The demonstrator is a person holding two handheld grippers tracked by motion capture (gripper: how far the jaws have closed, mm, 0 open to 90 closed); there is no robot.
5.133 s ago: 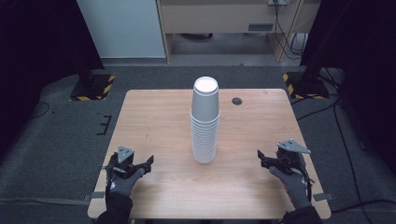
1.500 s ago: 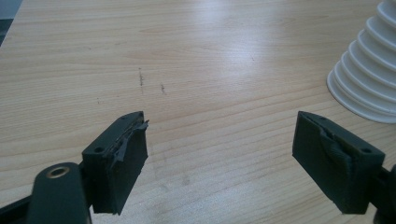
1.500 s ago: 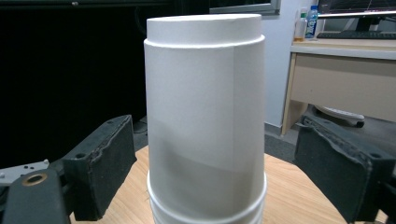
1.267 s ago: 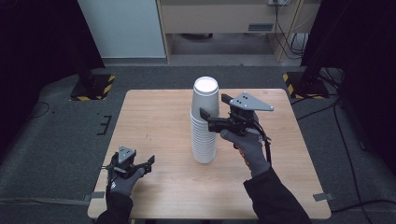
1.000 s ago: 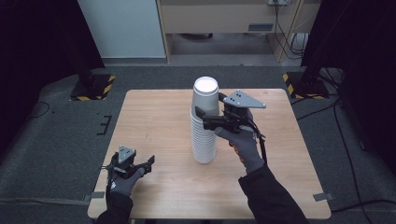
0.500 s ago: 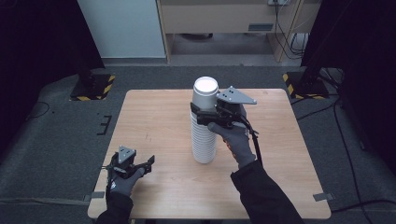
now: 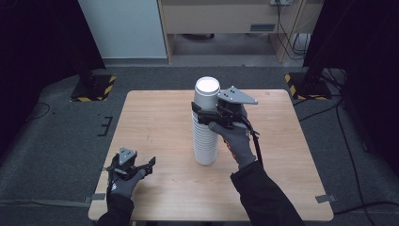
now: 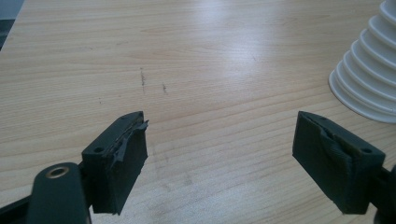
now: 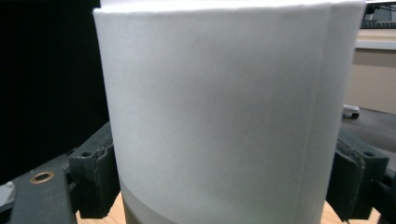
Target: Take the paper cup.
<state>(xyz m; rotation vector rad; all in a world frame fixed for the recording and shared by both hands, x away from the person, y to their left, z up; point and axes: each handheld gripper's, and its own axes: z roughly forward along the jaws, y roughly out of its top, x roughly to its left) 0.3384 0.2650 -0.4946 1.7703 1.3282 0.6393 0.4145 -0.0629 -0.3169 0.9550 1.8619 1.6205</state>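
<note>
No readable text, label, brand, number or sign appears on anything here.

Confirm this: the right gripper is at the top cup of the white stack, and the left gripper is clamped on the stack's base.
Wrong about the left gripper. It rests open near the table edge, apart from the stack, as the left gripper view shows. The right gripper is at the top cup.

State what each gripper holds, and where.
Right gripper straddles the top cup of the stack; contact unclear. Left gripper holds nothing.
</note>
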